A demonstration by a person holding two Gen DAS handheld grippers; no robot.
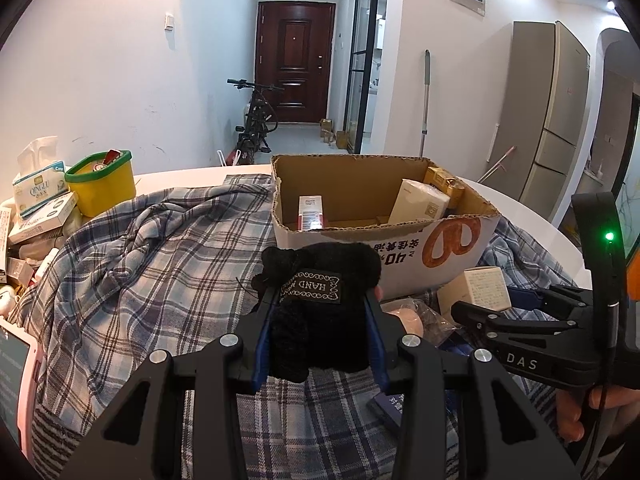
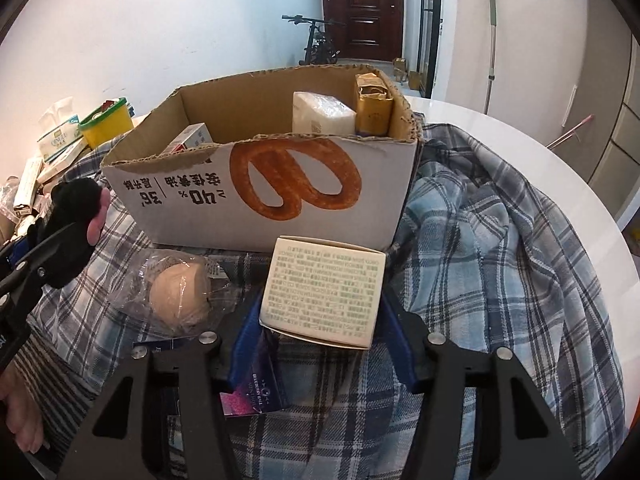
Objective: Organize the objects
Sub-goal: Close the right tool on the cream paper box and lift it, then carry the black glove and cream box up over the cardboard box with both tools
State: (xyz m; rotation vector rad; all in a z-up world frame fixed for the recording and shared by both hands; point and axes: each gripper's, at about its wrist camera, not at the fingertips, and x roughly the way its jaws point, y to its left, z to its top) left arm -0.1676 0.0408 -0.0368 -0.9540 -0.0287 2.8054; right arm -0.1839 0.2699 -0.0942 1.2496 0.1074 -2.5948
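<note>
My left gripper [image 1: 318, 300] is shut on a black knitted item with a "HAND MADE" label [image 1: 316, 284], held above the plaid cloth just in front of the open cardboard box [image 1: 460, 236]. It also shows at the left of the right wrist view [image 2: 74, 208]. My right gripper [image 2: 320, 300] is shut on a cream box with printed text [image 2: 324, 288], held just in front of the cardboard box [image 2: 192, 200]. The cardboard box holds a red-and-white pack [image 1: 311, 210], a cream carton [image 1: 420, 202] and a gold pack [image 2: 374, 100].
A blue plaid cloth [image 1: 160, 248] covers the round white table [image 2: 520, 148]. A wrapped beige ball [image 2: 180, 292] and a dark purple pack [image 2: 256, 388] lie by my right gripper. A yellow tub [image 1: 102, 184], tissue box [image 1: 38, 184] and small cartons sit at the left.
</note>
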